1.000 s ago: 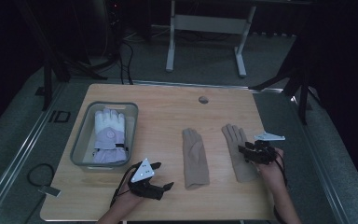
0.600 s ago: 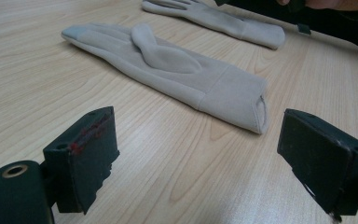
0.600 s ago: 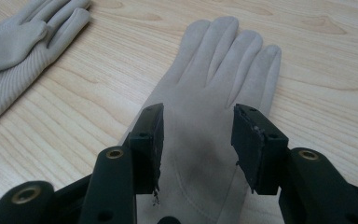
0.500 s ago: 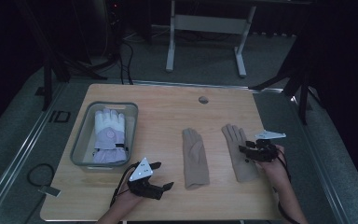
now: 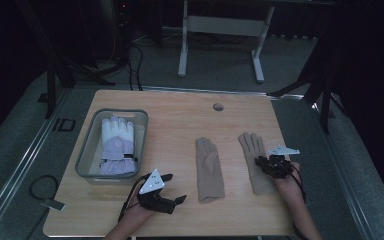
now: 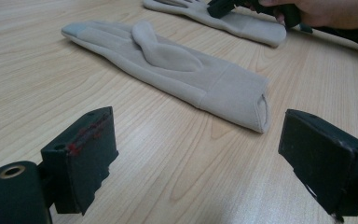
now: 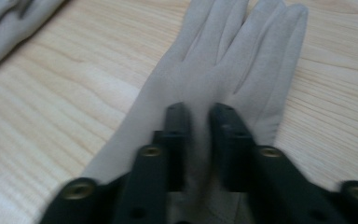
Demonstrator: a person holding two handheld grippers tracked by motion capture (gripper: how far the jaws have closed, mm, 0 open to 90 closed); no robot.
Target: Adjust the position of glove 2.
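Note:
Two beige gloves lie flat on the wooden table. The middle glove [image 5: 209, 167] [image 6: 177, 70] has its cuff toward the near edge. My left gripper [image 5: 176, 187] [image 6: 196, 163] rests near the table's front, open, with its jaws wide apart and aimed at that cuff but short of it. My right gripper [image 5: 261, 162] [image 7: 199, 116] lies on the right glove [image 5: 252, 147] [image 7: 233, 60]. Its jaws have just been closing and now pinch a fold of the glove's palm fabric. The left gripper view shows the right glove [image 6: 242, 21] farther off, under the other hand.
A grey bin [image 5: 87, 150] at the left of the table holds a white and lavender padded glove [image 5: 116, 142]. A small round mark [image 5: 218, 106] sits near the far edge. Bare wood lies between the bin and the middle glove. A white frame [image 5: 220, 25] stands beyond the table.
The right gripper has barely shifted on the right glove, and its jaws look narrower. The left hand and both gloves have stayed in place.

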